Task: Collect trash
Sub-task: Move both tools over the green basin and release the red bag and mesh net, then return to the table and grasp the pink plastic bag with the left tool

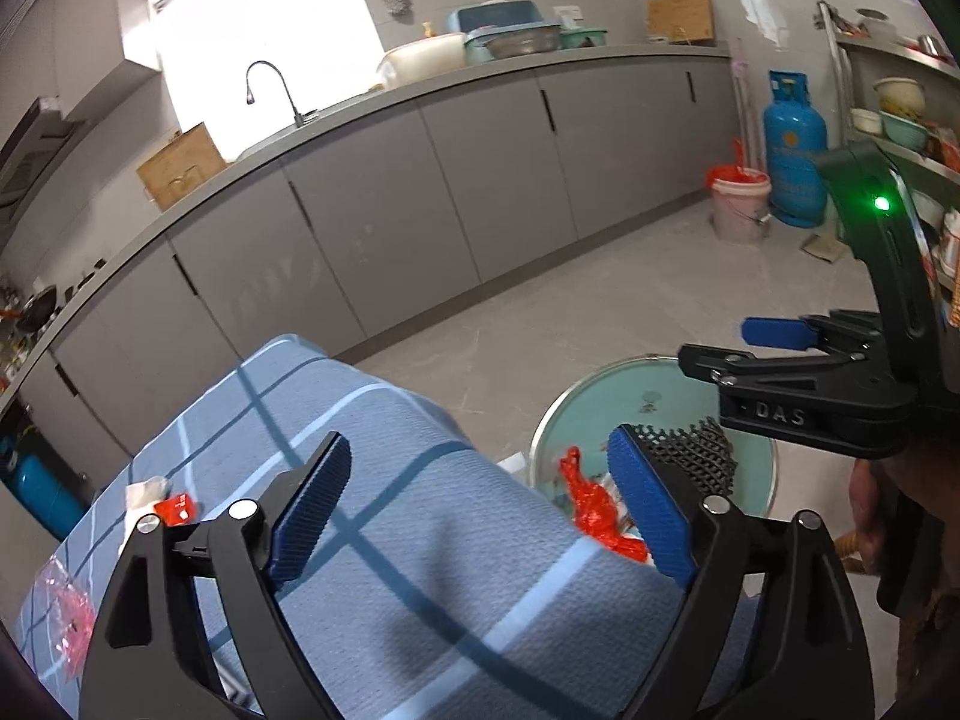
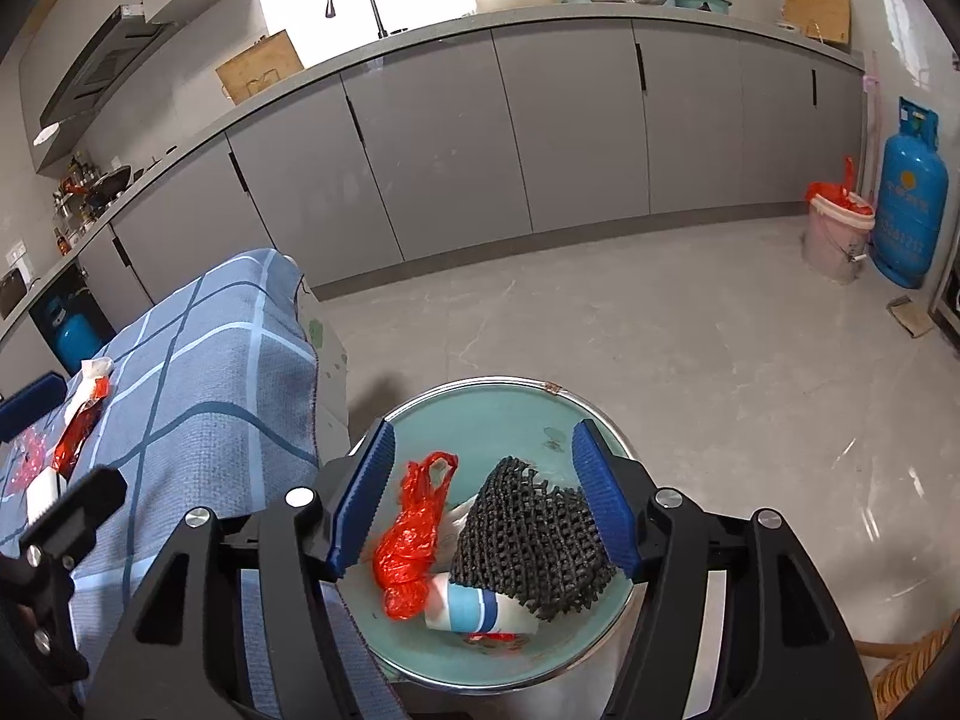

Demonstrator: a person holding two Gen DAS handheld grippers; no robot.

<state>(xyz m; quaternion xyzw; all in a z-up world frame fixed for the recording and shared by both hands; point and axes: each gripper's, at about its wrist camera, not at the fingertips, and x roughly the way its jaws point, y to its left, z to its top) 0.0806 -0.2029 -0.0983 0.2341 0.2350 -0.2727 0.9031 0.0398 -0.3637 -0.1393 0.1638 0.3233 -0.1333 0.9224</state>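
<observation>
The right gripper (image 2: 483,495) hung over the round green basin (image 2: 504,399) beside the cloth-covered counter (image 2: 198,372), its jaws standing well apart and holding nothing. Inside the basin lay the collected trash: a crumpled red plastic bag (image 2: 411,546), a black net piece (image 2: 534,546) and a paper cup (image 2: 471,609) half under the net. The net lay just beside the right blue pad, and whether it touched the pad could not be told.

The left gripper (image 1: 474,501) was over the blue checked cloth, jaws wide open and empty. More trash waited on the far part of the counter: a small red packet (image 1: 175,509), a white crumpled paper (image 1: 145,491) and a pink transparent wrapper (image 1: 63,618).

From here, several things could go wrong. The net has many open loops, so it could catch on a jaw when the right gripper lifts away, and then it would be pulled out of the basin, maybe together with the light red bag. The pink wrapper looked thin and flat, so the jaws could slide over it, or pinch the cloth with it and drag the cloth. The basin stood close under the counter edge; a careless swing of either gripper could knock its rim, and the two grippers worked near each other and could collide
</observation>
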